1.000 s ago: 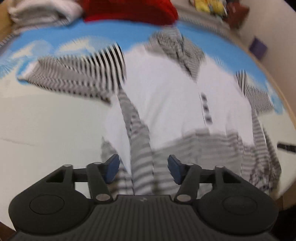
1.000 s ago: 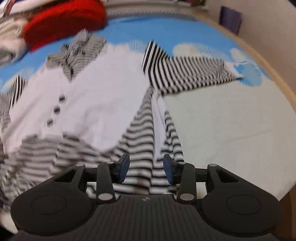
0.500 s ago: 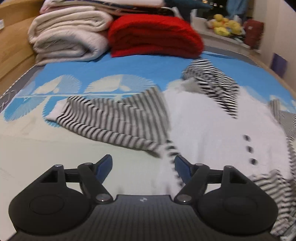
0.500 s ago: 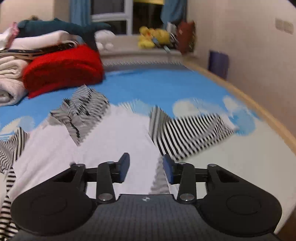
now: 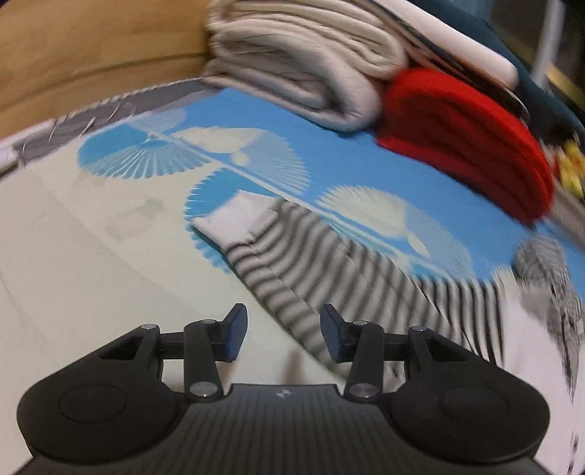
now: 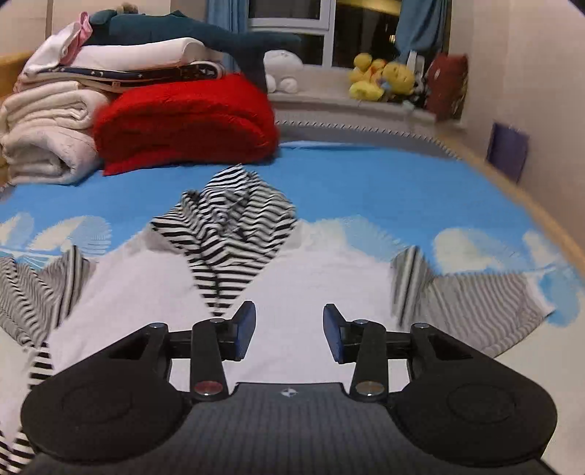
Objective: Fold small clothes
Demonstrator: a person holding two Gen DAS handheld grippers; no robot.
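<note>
A bed with a blue and cream sheet fills the room. Folded blankets are stacked by a wooden headboard. A dark window with blue curtains sits above a ledge holding plush toys. Beige wall on the right.

pale sheet lies bare near the view; folded blankets and red quilt block the far end.
</note>
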